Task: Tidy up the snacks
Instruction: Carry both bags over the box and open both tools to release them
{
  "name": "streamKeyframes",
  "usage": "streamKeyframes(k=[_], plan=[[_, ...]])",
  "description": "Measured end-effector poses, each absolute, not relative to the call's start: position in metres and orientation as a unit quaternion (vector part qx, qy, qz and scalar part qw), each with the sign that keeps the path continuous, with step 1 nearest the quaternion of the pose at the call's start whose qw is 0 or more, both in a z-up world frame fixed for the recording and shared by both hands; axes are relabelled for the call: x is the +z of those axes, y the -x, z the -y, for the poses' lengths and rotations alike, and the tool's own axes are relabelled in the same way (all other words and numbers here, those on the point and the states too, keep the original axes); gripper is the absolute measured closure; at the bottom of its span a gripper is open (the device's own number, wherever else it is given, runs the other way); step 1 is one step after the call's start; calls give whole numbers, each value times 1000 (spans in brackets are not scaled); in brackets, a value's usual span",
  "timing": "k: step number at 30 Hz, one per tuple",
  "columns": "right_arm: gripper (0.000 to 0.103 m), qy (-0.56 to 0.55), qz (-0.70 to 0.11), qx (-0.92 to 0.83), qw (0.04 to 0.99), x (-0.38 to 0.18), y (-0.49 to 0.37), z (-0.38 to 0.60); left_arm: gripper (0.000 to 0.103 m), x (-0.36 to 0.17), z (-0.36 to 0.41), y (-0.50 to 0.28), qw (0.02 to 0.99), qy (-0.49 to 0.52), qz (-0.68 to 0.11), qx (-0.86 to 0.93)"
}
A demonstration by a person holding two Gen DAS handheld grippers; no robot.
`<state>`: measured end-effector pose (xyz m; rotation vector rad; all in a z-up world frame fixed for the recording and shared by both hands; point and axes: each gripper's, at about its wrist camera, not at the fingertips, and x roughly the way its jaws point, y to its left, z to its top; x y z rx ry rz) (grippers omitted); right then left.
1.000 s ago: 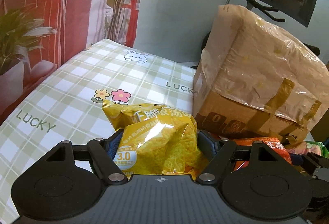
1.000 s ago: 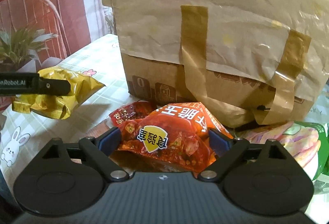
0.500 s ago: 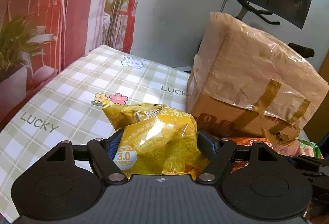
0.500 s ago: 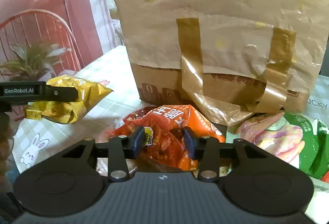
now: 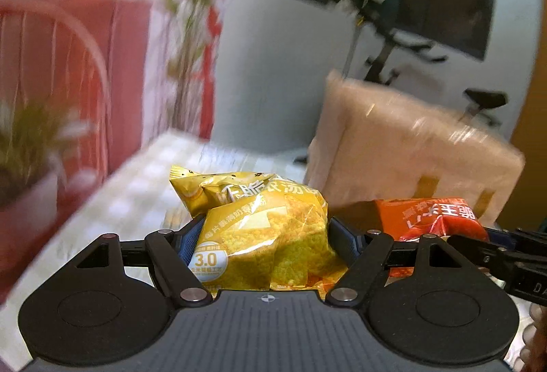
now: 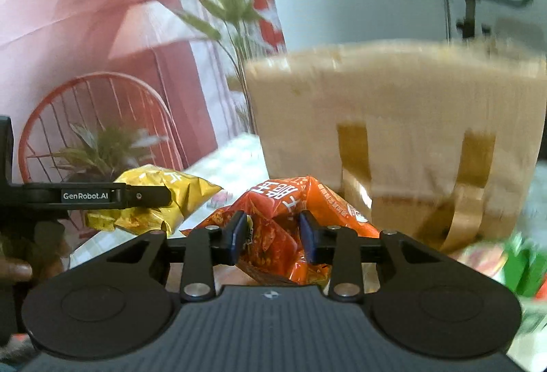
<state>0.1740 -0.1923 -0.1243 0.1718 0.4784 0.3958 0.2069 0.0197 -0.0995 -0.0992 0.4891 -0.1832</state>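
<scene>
Left tool pinching the yellow snack bag, off the checked counter. Right tool, jaws just closing, squeezing the orange snack bag before the taped cardboard box.

Your left tongs stood wide, their blue pads pressed against both flanks of the yellow snack bag, angled slightly downward. Your right tongs had just been closing, and the narrow jaws pinched the crumpled orange snack bag between them. In the right wrist view, your left hand gripped its handle at the frame's left edge.
</scene>
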Motion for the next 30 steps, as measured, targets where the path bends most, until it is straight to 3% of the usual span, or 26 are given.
streamKeyframes(k=[8,14,30], plan=[[67,-63,-120,210,968,-74,-156,203,25,-39,-3,-207,977,43,-154,-141],[76,-61,-62,201,976,-45,-153,221,25,-21,13,-213,976,55,-132,-166],[79,-63,-39,167,983,-30,-174,252,25,-16,28,-247,966,66,-143,-206]])
